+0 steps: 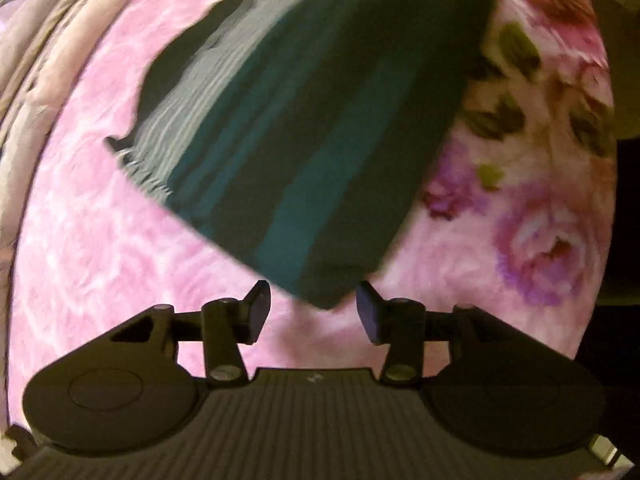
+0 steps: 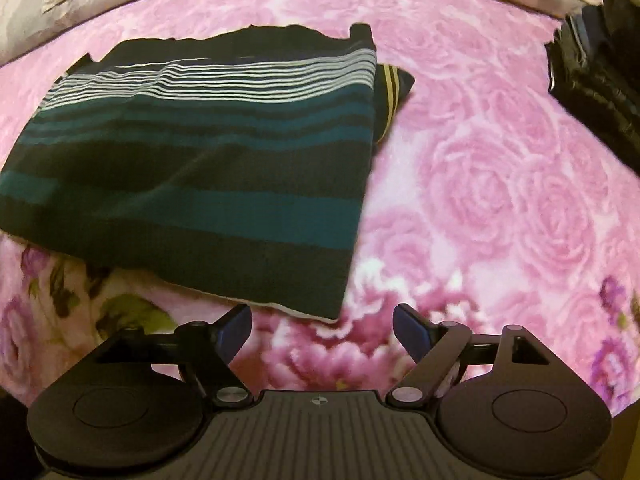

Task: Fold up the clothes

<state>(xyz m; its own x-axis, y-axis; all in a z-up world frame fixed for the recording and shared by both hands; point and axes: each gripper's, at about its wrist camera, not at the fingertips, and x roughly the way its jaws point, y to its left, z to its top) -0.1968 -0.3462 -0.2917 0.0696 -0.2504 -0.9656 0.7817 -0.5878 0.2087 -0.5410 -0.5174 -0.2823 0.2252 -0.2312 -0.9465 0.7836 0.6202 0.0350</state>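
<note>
My left tongs (image 1: 312, 310) stand parted, gripping nothing; the near corner of the striped shirt (image 1: 304, 152) sits at twelve o'clock, just past the tips, not pinched. From there its long axis runs off toward one o'clock across the pink rose blanket (image 1: 100, 248). My right tongs (image 2: 322, 330) gape wider, also empty, the shirt's (image 2: 192, 176) other near corner at twelve o'clock and its bulk spreading to ten. I judge both hands about equally close, each over its own corner. Farther off, a dark garment (image 2: 596, 84) lies at two o'clock, well apart.
</note>
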